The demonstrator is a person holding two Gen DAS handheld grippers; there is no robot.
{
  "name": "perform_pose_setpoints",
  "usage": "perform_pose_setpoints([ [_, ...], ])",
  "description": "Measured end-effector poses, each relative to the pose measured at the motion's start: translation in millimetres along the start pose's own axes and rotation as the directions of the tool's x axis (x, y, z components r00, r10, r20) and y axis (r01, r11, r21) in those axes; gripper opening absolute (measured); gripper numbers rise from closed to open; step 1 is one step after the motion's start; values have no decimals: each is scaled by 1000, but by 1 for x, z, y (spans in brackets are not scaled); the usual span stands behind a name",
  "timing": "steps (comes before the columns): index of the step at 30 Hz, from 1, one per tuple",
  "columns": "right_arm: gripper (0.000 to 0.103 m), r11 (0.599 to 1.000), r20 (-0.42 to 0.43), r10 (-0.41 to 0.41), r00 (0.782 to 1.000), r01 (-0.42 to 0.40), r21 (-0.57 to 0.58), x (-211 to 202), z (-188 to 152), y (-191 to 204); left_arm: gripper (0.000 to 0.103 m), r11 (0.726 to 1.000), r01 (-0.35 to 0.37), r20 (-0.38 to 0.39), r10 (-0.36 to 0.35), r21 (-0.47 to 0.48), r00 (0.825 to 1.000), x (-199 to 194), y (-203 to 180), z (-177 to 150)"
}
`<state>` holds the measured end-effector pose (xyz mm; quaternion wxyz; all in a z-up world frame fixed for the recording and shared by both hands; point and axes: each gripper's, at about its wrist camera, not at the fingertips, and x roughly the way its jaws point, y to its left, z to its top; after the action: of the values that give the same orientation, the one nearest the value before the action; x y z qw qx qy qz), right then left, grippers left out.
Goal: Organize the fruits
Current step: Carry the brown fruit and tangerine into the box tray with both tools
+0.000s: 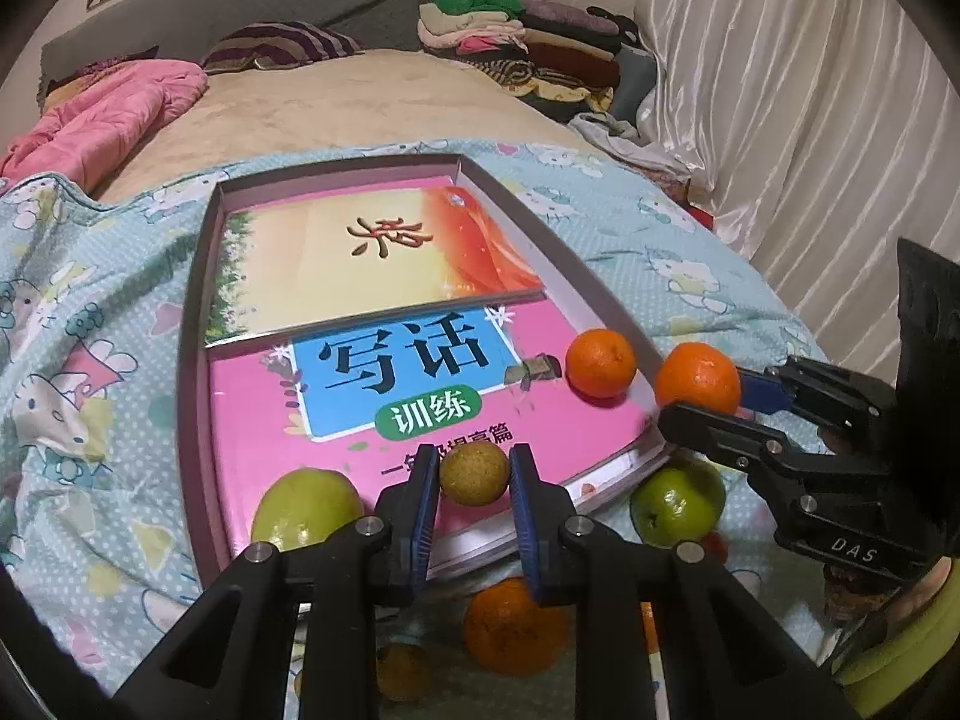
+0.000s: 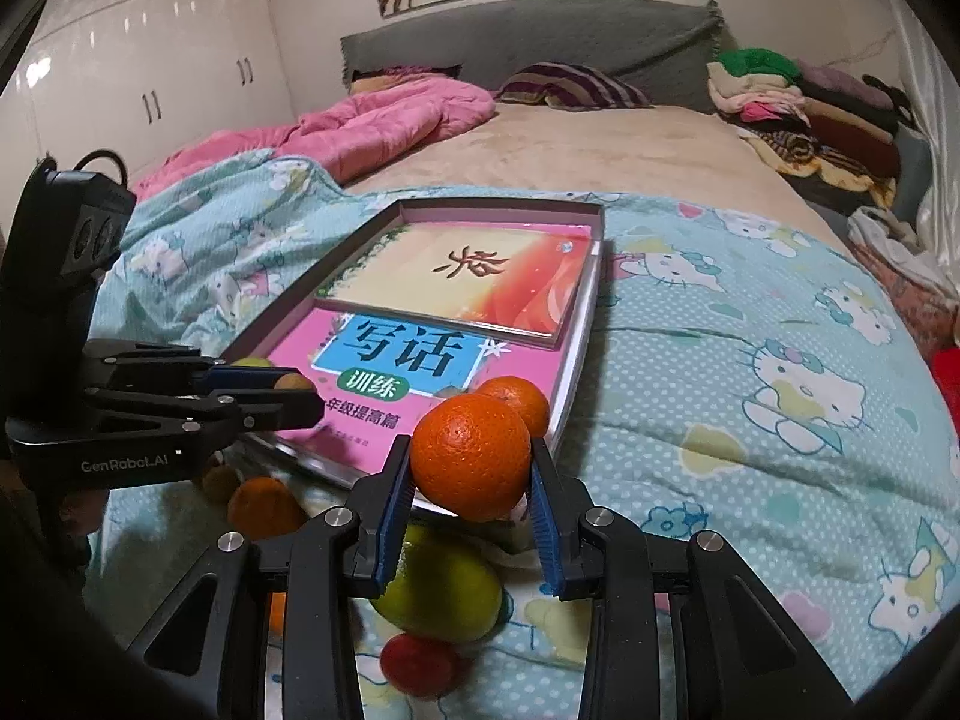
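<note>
Left wrist view: our left claw [image 1: 474, 480] grips a brownish fruit [image 1: 474, 473], partly hiding one orange [image 1: 510, 630]; our right claw [image 2: 471, 480] grips another orange [image 2: 471, 456]. We count two green fruits [image 1: 306, 507].

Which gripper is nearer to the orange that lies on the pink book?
Right. The right gripper, shut on another orange, is just beside the orange on the pink book. The left gripper, holding a small brownish fruit, is farther along the book's near edge.
</note>
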<state>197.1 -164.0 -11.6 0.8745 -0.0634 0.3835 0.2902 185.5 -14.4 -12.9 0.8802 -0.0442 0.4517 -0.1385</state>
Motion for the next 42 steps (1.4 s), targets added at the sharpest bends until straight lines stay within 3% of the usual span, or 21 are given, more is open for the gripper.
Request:
perform_pose_setpoints([
  [15, 37, 994, -60, -20, 998, 13, -109, 24, 5, 9, 24, 1000, -12, -21, 12, 3, 1000, 11, 5, 1],
  [35, 38, 996, -60, 10, 998, -16, -87, 27, 5, 5, 24, 1000, -19, -24, 19, 3, 1000, 13, 4, 1],
  [42, 45, 996, -51, 23, 998, -28, -86, 25, 4, 7, 24, 1000, -18, -24, 18, 0, 1000, 13, 4, 1],
])
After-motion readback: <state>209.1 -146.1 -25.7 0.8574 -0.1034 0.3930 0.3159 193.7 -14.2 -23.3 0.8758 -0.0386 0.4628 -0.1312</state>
